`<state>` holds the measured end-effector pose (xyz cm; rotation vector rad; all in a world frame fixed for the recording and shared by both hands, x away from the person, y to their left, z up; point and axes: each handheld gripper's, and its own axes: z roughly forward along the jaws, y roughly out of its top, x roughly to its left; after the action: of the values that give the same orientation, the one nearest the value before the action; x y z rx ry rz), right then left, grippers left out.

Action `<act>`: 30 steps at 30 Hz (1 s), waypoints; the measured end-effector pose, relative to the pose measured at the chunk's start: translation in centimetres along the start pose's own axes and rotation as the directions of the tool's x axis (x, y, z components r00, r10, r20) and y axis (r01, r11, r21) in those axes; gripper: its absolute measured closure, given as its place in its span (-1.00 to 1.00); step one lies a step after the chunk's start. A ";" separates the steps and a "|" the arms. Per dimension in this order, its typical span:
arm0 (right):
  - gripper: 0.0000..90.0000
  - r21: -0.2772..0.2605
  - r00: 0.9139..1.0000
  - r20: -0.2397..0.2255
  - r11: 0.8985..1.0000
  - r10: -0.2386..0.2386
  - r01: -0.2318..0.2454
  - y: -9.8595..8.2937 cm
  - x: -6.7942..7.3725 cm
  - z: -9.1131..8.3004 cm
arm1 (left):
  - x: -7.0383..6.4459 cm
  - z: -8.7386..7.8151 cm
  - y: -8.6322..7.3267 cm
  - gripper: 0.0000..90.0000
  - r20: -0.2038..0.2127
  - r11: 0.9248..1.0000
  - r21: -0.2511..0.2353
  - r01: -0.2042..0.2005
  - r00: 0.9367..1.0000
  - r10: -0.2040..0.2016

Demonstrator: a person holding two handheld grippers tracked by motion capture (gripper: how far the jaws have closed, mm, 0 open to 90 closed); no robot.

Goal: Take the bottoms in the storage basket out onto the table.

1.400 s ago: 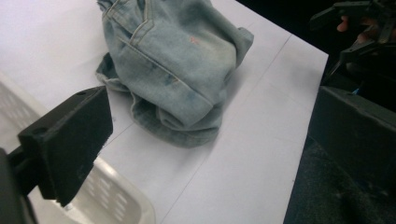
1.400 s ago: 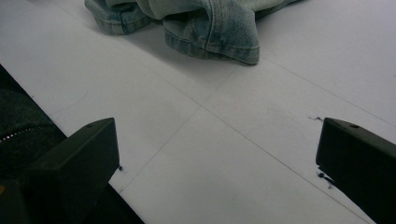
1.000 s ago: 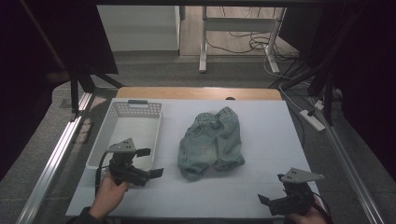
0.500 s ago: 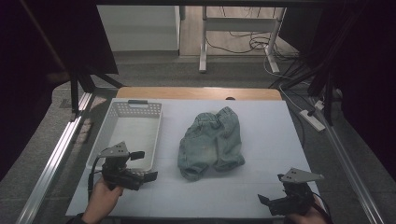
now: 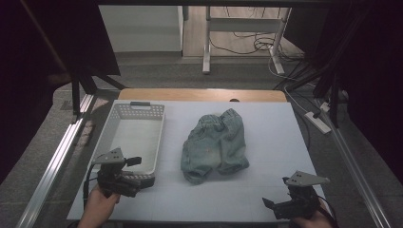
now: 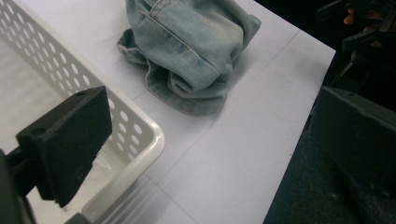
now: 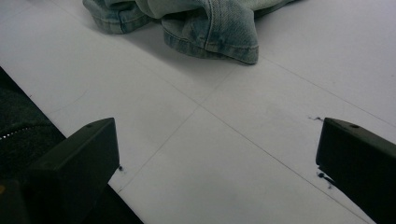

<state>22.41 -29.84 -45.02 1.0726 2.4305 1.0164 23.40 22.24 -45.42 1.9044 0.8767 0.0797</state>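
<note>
A crumpled pair of light blue denim jeans (image 5: 214, 145) lies in the middle of the white table. It also appears at the top of the left gripper view (image 6: 187, 51) and of the right gripper view (image 7: 205, 23). My left gripper (image 5: 139, 172) is held open at the near corner of a white perforated basket (image 5: 157, 137), with one jaw over the basket's rim (image 6: 140, 135). Nothing is between the jaws of the left gripper (image 6: 212, 135). My right gripper (image 5: 278, 195) stands open near the table's front right edge. In its own view the right gripper (image 7: 217, 144) is empty over bare table, short of the jeans.
The basket (image 6: 42, 79) holds nothing and sits left of the jeans. The table's front edge (image 5: 199, 221) runs just under both hands. Metal frame rails (image 5: 52, 166) flank the table, and cables (image 5: 313, 118) lie off its right side.
My left gripper has drawn back a little toward the front left edge of the table. The right gripper and the jeans have not moved.
</note>
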 end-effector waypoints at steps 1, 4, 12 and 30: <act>-1.00 0.001 1.000 0.001 1.000 0.000 0.000 0.0 0.0 0.0 | 0.0 -0.1 -0.1 -1.00 -0.001 1.000 -0.001 0.002 1.000 -0.002; -1.00 0.002 1.000 0.002 1.000 0.000 0.000 0.0 0.0 0.0 | 0.0 -0.4 -0.3 -1.00 -0.006 1.000 -0.002 0.006 1.000 -0.006; -1.00 0.003 1.000 0.004 1.000 0.000 0.000 0.0 0.0 0.0 | 0.0 -1.1 -1.1 -1.00 -0.017 1.000 0.003 0.020 1.000 -0.020; -1.00 0.005 1.000 0.005 1.000 0.001 -0.001 0.0 0.0 0.0 | 0.1 -3.2 -3.1 -1.00 -0.044 0.998 -0.010 0.068 0.997 -0.069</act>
<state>22.44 -29.80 -45.03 1.0774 2.4299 1.0069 20.51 25.43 -46.34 1.8690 0.9692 0.0843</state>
